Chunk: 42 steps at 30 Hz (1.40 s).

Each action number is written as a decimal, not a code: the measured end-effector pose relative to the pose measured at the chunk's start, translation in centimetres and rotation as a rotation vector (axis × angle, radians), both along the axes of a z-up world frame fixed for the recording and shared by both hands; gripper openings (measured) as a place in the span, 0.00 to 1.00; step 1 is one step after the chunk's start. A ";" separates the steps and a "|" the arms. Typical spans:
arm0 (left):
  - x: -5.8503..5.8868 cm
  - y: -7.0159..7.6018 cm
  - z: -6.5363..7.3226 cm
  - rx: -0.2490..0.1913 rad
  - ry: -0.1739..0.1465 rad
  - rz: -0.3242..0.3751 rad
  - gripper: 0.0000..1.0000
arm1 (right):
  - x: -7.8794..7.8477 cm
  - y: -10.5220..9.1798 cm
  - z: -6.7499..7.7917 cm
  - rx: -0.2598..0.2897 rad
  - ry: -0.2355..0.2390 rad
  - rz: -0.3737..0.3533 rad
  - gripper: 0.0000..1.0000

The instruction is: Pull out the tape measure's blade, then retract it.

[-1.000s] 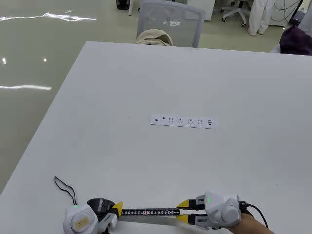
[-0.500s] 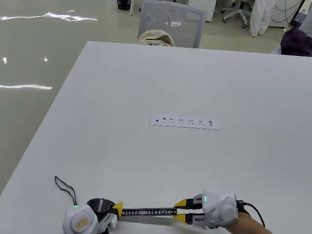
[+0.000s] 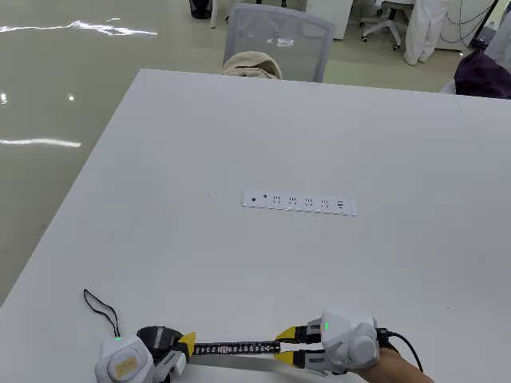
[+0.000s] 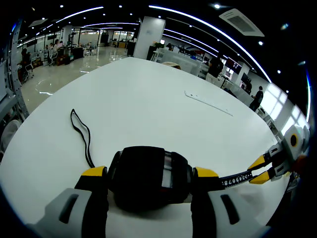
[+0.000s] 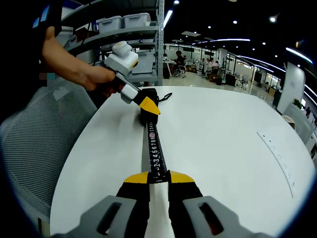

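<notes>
Hidden/cut off: the blade's end hook is covered by the jaws of the right gripper (image 5: 158,177), so it cannot be made out. In head view both grippers sit at the bottom border of the picture and their bodies are partly cut off. The digits on the blade are too small to read there; in right gripper view they are readable only in part. The hand (image 5: 94,74) holding the left gripper is seen in right gripper view, and the arm goes out of frame.

Count: 1 tape measure (image 4: 141,163) w/ black case, 1 blade (image 5: 154,148), 1 black strap (image 4: 81,131) in a loop, 1 white power strip (image 3: 299,202), 1 grey chair (image 3: 279,36), 2 grippers.

Grip: the left gripper (image 4: 149,173) is clenched on the case, one jaw on each side. The right gripper is closed tight on the blade's end. The blade is pulled out and runs straight between the two, just above the tabletop (image 3: 239,128).

Place: the tape measure is at the near edge of the tabletop, toward the near left corner, and the blade runs along that edge to the right. The strap lies flat on the tabletop, on the case's left-corner side.

Room: the power strip lies approx. in the middle of the tabletop, well apart from the grippers. The rest of the surface is bare white. The chair stands behind the far edge.
</notes>
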<state>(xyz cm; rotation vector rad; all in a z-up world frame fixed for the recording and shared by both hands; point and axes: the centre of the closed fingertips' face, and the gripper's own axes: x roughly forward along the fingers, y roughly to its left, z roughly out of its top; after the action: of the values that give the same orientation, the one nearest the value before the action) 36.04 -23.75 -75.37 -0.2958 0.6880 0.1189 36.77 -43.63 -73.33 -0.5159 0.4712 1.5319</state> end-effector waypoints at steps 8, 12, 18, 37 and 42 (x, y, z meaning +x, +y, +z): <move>0.0 0.1 0.0 -0.013 0.001 -0.004 0.65 | 0.0 0.5 -0.1 0.000 0.000 0.008 0.11; 0.0 0.1 0.0 -0.019 0.002 -0.004 0.65 | -0.1 0.7 0.1 0.001 -0.001 0.012 0.11; 0.0 0.1 0.1 -0.029 0.003 -0.003 0.65 | 0.0 1.0 -0.2 0.000 0.003 0.017 0.11; -0.1 0.2 0.2 -0.057 0.001 -0.005 0.65 | -0.3 2.9 -0.5 0.007 0.023 0.027 0.11; -0.1 0.3 0.1 -0.058 0.000 -0.004 0.65 | -0.4 3.3 -0.3 0.006 0.024 0.028 0.11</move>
<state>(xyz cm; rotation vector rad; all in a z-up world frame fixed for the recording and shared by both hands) 35.97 -23.50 -75.26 -0.3500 0.6923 0.0955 36.33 -40.38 -73.68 -0.5018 0.4802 1.5674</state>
